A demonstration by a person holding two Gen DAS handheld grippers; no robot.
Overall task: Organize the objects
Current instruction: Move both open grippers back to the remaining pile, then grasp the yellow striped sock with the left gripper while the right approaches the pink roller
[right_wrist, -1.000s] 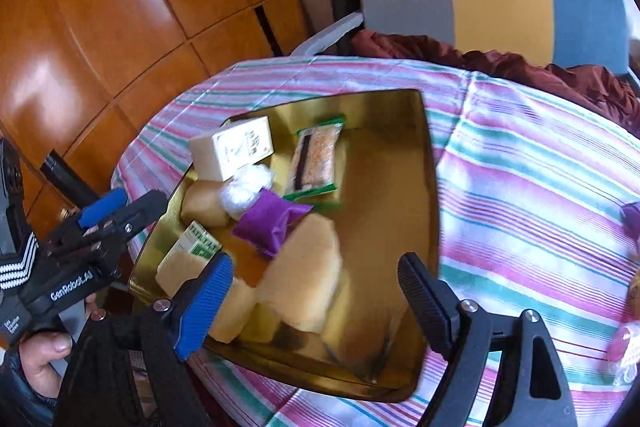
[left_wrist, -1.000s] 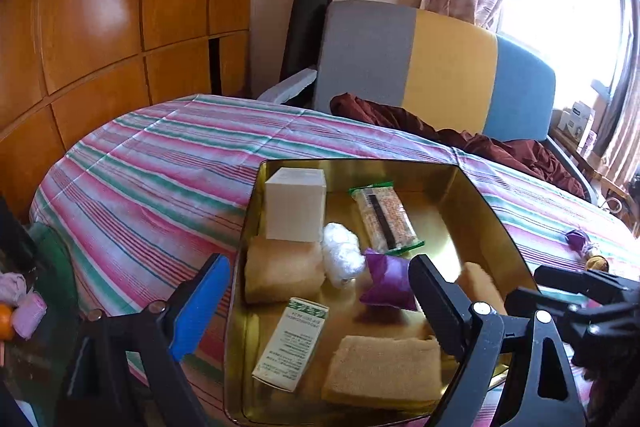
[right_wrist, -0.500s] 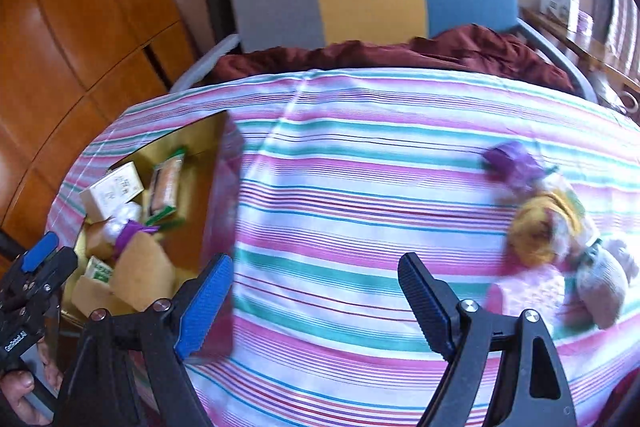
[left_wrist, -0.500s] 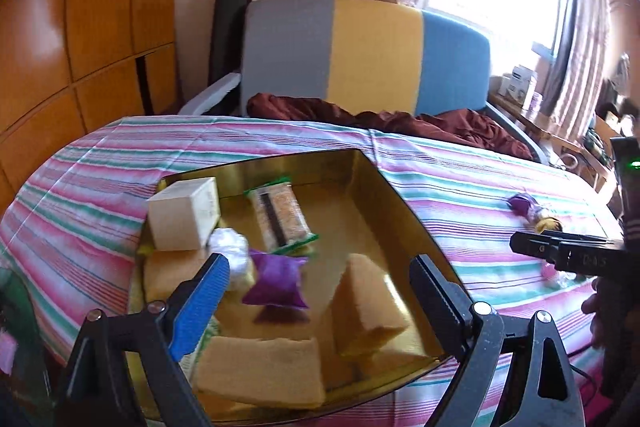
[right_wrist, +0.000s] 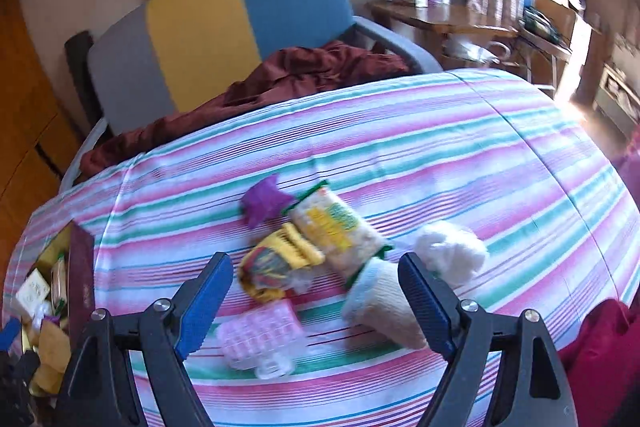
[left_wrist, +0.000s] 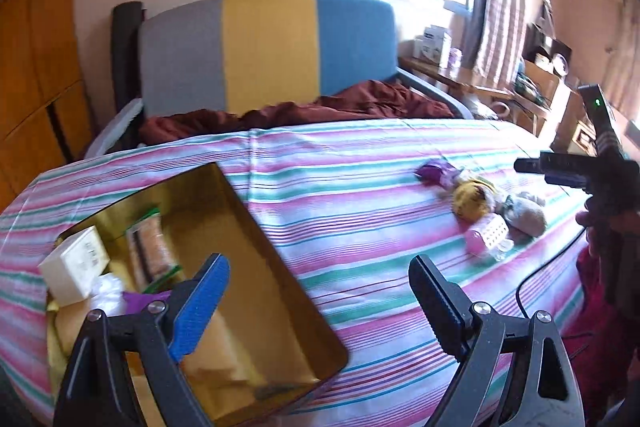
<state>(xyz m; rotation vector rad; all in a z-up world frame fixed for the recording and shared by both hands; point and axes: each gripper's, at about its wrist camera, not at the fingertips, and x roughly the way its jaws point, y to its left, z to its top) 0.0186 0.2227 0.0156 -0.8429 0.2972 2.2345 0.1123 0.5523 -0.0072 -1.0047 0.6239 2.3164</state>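
Just ahead of the right gripper, fingers spread wide and empty, a pink plastic piece lies between them on the striped table. A cream sock touches the right finger; beyond sit a yellow bundle, a snack packet and a purple pouch. The left gripper, also wide open and holding nothing, hovers over the gold tray, well apart from that pile.

Both hand-held grippers, left and right, apparently empty, fingers spread wide.
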